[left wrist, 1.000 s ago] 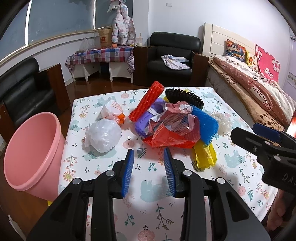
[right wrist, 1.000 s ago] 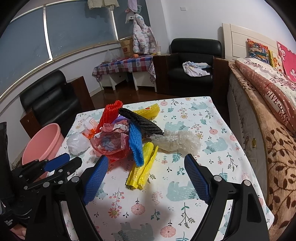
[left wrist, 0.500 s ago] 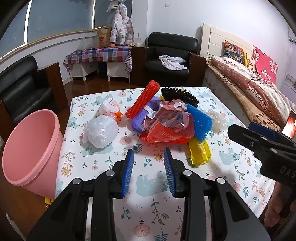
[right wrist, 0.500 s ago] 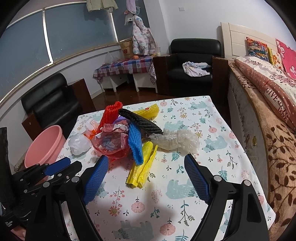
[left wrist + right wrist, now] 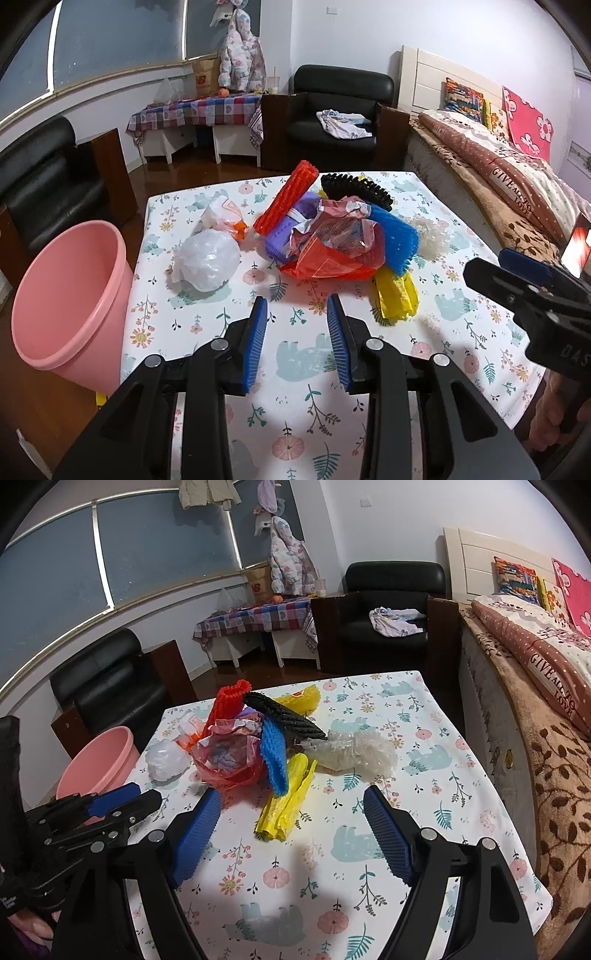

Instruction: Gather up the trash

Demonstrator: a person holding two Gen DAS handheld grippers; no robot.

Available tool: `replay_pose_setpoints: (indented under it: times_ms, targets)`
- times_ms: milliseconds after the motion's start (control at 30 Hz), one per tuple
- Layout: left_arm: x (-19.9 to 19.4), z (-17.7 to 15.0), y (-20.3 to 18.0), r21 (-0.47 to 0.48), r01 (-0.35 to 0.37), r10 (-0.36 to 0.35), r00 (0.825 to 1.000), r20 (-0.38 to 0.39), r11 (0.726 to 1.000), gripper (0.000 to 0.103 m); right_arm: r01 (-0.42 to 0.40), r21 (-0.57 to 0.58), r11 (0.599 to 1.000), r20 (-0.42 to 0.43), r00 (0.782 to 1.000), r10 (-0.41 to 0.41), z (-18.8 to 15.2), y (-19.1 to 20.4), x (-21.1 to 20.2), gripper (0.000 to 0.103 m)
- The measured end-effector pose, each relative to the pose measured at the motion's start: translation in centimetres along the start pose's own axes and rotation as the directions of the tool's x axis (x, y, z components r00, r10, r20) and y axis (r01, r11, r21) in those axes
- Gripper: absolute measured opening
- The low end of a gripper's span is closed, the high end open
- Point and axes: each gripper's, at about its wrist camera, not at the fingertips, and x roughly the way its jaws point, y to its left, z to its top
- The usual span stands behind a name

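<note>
On the desk (image 5: pixel 461 332), a trash pile (image 5: pixel 332 240) is faced by both grippers, left (image 5: pixel 297 325) and right (image 5: pixel 291 827), fingers spread apart, nothing held.

This is a lived-in home, a bedroom that doubles as a sitting room. A bed (image 5: pixel 509 162) with patterned pillows and a brown blanket runs along one wall, black leather armchairs (image 5: pixel 338 107) stand near a side table under a checked cloth (image 5: pixel 195 110), and a child's padded jacket (image 5: pixel 240 55) hangs by the window. A floral-and-elephant tablecloth (image 5: pixel 424 775) covers the table.
</note>
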Motion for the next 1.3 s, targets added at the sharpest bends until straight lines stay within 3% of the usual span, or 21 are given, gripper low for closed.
replay_pose_setpoints:
  times_ms: [567,733,967,1300]
  targets:
    - [-3.2,-0.4,0.3,-0.03,-0.001,0.003,0.999,0.052,1.0,0.034,-0.013,-0.006,1.0,0.032,0.999,0.013,-0.8,0.6,-3.6,0.079]
    - [-4.6,-0.6,0.5,-0.03,0.015,-0.013,0.997,0.081,0.999,0.034,-0.044,-0.048,0.998,0.022,0.999,0.045,-1.2,2.0,-4.8,0.082]
    - [-5.7,-0.8,0.8,-0.039,0.056,-0.051,0.992,0.116,0.998,0.034,0.003,-0.052,0.999,0.049,0.999,0.0,-1.3,2.5,-5.9,0.086]
    - [-5.7,-0.8,0.4,-0.021,0.082,-0.079,0.989,0.123,0.996,0.034,-0.015,-0.081,0.997,0.064,0.998,0.02,-1.2,2.9,-6.1,0.086]
